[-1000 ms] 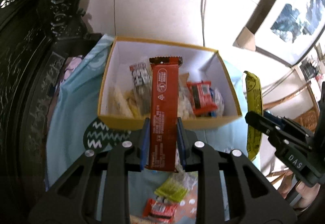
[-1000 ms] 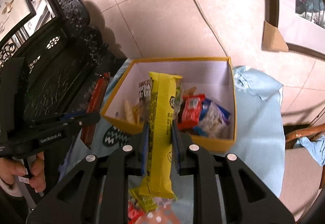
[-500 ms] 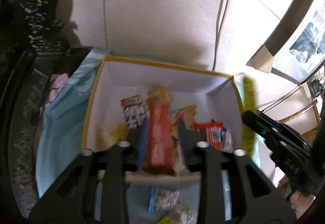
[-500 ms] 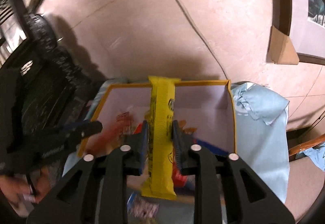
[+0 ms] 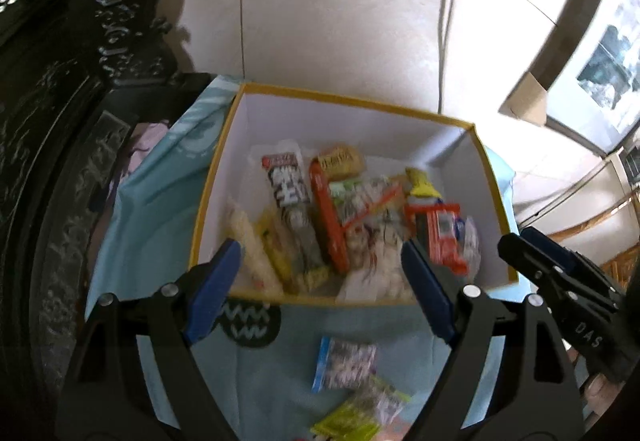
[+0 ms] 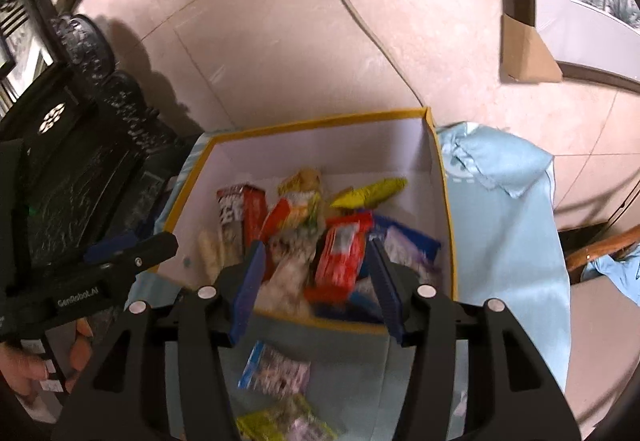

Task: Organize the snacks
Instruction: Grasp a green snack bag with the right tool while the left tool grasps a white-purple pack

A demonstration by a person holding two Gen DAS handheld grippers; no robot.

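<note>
A yellow-rimmed box (image 5: 352, 99) with white walls (image 6: 320, 121) stands on a light blue cloth and holds several snack packets. A long red bar (image 5: 328, 217) lies in it, also seen in the right wrist view (image 6: 256, 217). A yellow packet (image 6: 370, 191) lies near the far wall, also in the left wrist view (image 5: 422, 183). My left gripper (image 5: 320, 285) is open and empty over the box's near edge. My right gripper (image 6: 314, 283) is open and empty over the same edge. Each gripper shows in the other's view, the right (image 5: 560, 273) and the left (image 6: 120, 253).
Loose packets lie on the cloth in front of the box: a blue-and-white one (image 5: 344, 363) (image 6: 276, 371) and a yellow-green one (image 5: 352, 425). Dark carved furniture (image 5: 60, 121) stands at the left. A tiled wall with a white cable (image 6: 352, 9) is behind.
Both grippers moved forward over the box and opened. The red bar left the left gripper and the yellow packet left the right gripper; both now lie in the box.
</note>
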